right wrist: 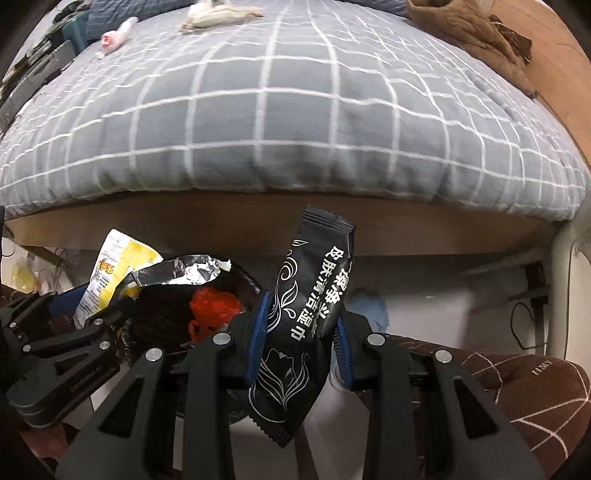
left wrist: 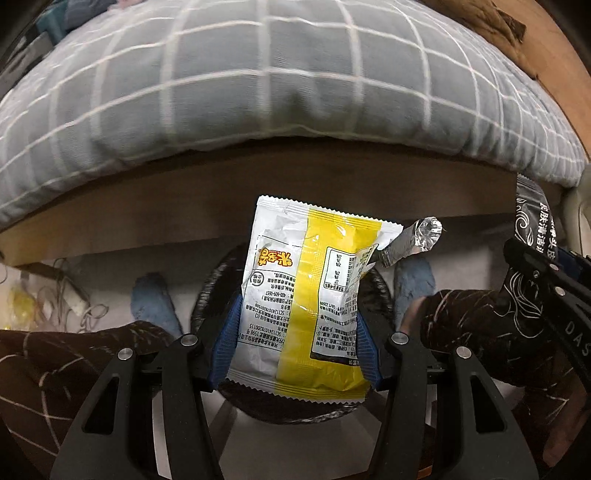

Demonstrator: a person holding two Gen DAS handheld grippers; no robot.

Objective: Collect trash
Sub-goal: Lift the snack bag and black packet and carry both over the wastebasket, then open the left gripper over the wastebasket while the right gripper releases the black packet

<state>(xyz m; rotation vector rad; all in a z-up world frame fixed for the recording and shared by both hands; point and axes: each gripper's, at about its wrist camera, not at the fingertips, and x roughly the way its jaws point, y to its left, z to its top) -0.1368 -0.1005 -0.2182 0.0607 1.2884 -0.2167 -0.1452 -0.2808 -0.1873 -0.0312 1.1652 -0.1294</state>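
My left gripper is shut on a white and yellow snack wrapper with a torn silver foil flap. It holds the wrapper right above a black-lined trash bin. My right gripper is shut on a black wet-wipe packet with white print, just right of the bin. Red trash lies inside the bin. The left gripper and its wrapper also show in the right wrist view. The black packet shows at the right edge of the left wrist view.
A bed with a grey checked cover fills the back, its wooden frame just beyond the bin. On the bed lie a brown garment, a white scrap and a pink-white item. Cables lie on the floor left. The person's knees flank the bin.
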